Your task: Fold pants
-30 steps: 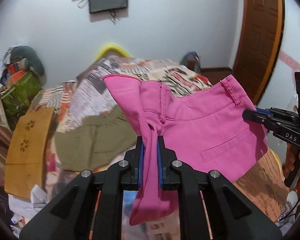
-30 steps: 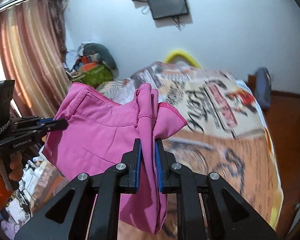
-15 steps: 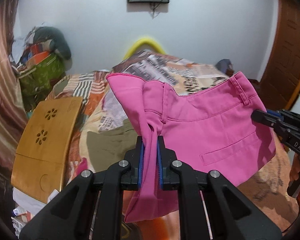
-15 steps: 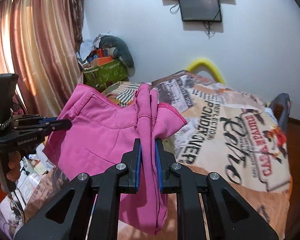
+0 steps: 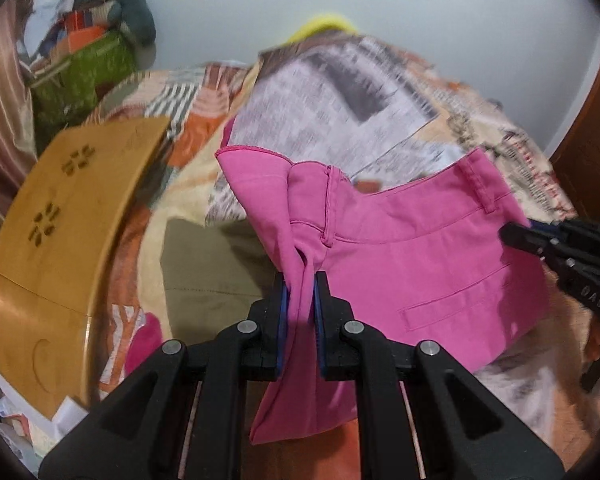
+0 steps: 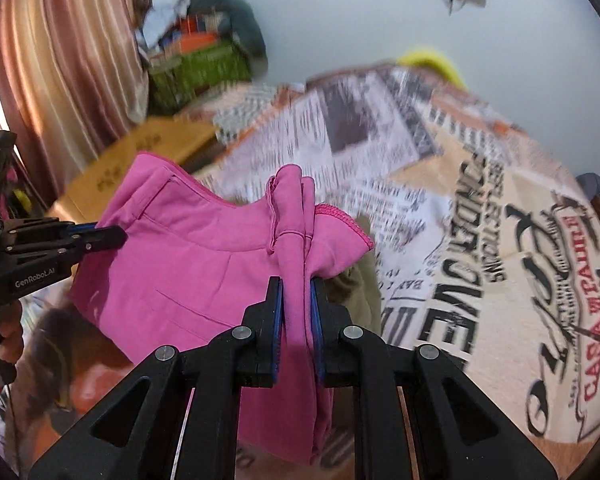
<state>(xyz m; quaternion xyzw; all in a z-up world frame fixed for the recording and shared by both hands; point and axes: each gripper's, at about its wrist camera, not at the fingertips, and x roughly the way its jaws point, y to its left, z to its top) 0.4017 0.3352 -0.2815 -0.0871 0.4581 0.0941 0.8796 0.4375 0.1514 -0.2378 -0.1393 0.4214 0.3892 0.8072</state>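
You hold the pink pants (image 5: 420, 264) in the air above the bed (image 5: 340, 92), stretched between your two grippers. Your left gripper (image 5: 300, 292) is clenched on a bunched fold of the pants, the cloth squeezed between its blue pads (image 5: 283, 320) and hanging down below them. Your right gripper (image 6: 296, 300) is clamped the same way on the other bunched end, with cloth trailing under its jaws. The waistband and a back pocket face the left camera; the fabric sags slightly between the grips. Below the pants an olive garment (image 5: 208, 268) lies on the printed bedspread (image 6: 480, 240). A wooden board (image 5: 60, 248) rests on the bed's left side. In the right view your hand (image 6: 8, 336) grips the left tool's handle.
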